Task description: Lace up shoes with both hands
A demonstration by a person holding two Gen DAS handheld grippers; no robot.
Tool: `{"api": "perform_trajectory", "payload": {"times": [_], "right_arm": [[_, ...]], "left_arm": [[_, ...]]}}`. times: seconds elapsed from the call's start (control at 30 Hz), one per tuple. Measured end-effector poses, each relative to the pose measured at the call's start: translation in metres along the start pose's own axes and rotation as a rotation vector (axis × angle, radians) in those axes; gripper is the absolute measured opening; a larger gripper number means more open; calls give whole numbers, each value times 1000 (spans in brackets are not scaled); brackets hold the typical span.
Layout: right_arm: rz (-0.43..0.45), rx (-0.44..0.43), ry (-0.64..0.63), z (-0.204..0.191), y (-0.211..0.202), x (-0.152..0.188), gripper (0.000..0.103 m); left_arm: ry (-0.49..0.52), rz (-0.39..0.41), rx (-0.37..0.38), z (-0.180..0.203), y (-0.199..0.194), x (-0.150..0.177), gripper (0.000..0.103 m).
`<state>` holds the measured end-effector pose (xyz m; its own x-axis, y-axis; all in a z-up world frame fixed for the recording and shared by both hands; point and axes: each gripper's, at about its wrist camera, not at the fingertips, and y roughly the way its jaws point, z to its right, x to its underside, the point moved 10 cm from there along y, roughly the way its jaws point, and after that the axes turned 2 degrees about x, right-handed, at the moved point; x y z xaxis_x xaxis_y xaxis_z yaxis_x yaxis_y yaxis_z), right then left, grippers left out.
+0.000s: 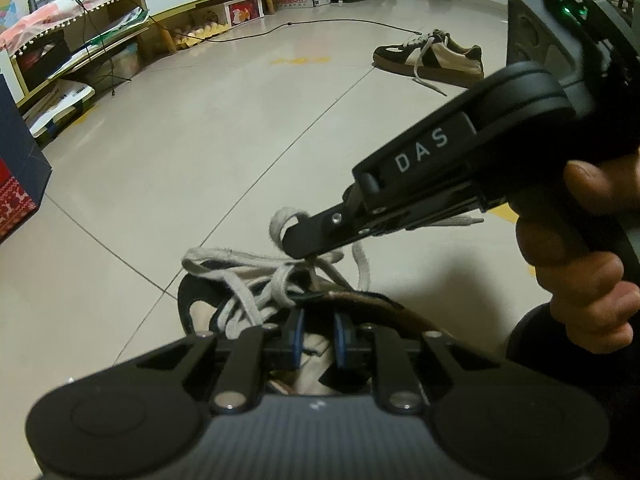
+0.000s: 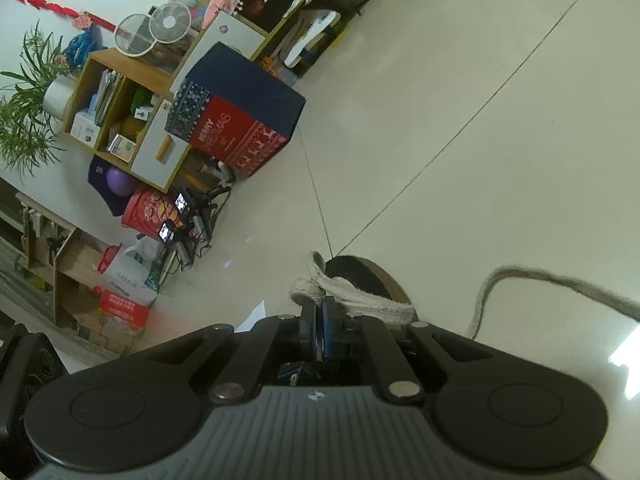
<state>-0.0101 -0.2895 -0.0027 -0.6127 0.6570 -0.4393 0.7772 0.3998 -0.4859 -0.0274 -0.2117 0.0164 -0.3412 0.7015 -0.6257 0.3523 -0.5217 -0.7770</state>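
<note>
A black and cream shoe (image 1: 200,308) lies on the tiled floor just beyond my left gripper (image 1: 318,320). Its grey laces (image 1: 256,300) are loosely crossed over the tongue. The left jaws are nearly together, with the shoe's brown-edged rim (image 1: 376,304) between the blue pads. My right gripper (image 1: 294,240) reaches in from the right, held by a hand (image 1: 580,264), and is shut on a loop of the lace (image 1: 282,218). In the right wrist view the right gripper (image 2: 319,308) pinches that flat lace (image 2: 360,300) above the shoe's toe (image 2: 356,274). A loose lace end (image 2: 540,276) trails off to the right.
A second matching shoe (image 1: 428,58) lies farther off on the floor, its laces undone. A navy and red Christmas box (image 2: 240,120) stands to the left. Low cabinets (image 1: 120,40) with clutter line the wall, and a black cable (image 1: 320,26) runs across the tiles.
</note>
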Motion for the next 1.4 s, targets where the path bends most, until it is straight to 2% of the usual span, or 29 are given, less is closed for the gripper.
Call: {"api": "perform_trajectory", "payload": {"times": [0.57, 0.87, 1.17, 1.27, 1.3, 1.4], "right_arm": [[7, 37, -40, 3, 2, 4, 5], [-30, 12, -10, 2, 4, 11, 5], [-78, 5, 106, 8, 5, 12, 6], [-112, -5, 133, 8, 5, 10, 6], [-124, -8, 140, 8, 5, 10, 6], [-144, -12, 102, 4, 5, 9, 6]], "left_arm": [[-6, 1, 14, -2, -1, 1, 16], [-7, -6, 29, -3, 1, 1, 16], [17, -17, 18, -4, 6, 0, 17], [17, -21, 8, -4, 8, 1, 13], [7, -23, 5, -4, 8, 1, 5], [1, -30, -5, -4, 11, 0, 3]]}}
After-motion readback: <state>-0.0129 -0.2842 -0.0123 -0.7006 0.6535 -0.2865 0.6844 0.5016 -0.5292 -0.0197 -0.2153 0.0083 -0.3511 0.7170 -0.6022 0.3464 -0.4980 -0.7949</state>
